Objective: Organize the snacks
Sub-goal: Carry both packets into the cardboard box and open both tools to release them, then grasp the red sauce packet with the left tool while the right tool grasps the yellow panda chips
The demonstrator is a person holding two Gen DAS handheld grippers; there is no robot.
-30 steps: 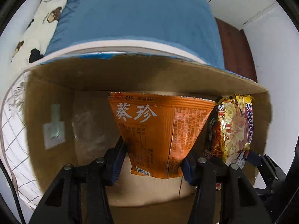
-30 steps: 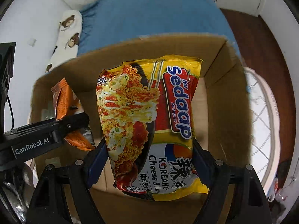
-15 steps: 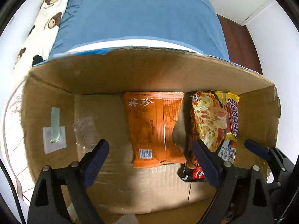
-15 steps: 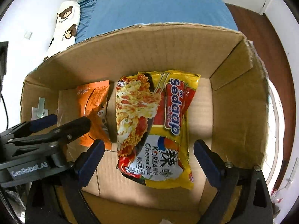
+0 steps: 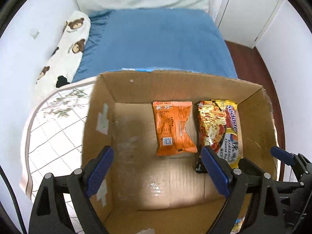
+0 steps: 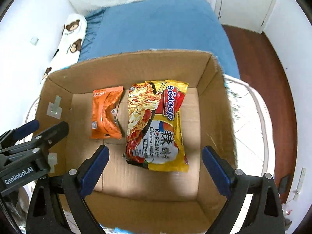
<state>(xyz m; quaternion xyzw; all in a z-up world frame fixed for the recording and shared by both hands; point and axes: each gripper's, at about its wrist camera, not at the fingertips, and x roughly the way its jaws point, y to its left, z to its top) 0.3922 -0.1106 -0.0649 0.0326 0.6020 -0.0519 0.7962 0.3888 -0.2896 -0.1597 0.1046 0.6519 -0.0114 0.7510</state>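
An orange snack packet (image 5: 173,128) lies flat on the floor of an open cardboard box (image 5: 175,85). A yellow Sedaap noodle packet (image 5: 220,126) lies beside it on the right. Both show in the right wrist view too: the orange packet (image 6: 107,115) and the noodle packet (image 6: 158,124) in the box (image 6: 216,105). My left gripper (image 5: 156,171) is open and empty above the box's near side. My right gripper (image 6: 154,169) is open and empty above the noodle packet's near end.
The box stands on a round table with a white patterned cloth (image 5: 56,128). A blue bed (image 5: 154,42) with a bear-print pillow (image 5: 68,44) lies behind. White doors (image 5: 247,11) and dark wood floor (image 6: 273,74) are at the right.
Both grippers opened and let go of their packets, which now lie on the box floor. Both grippers have lifted up and back from the box.
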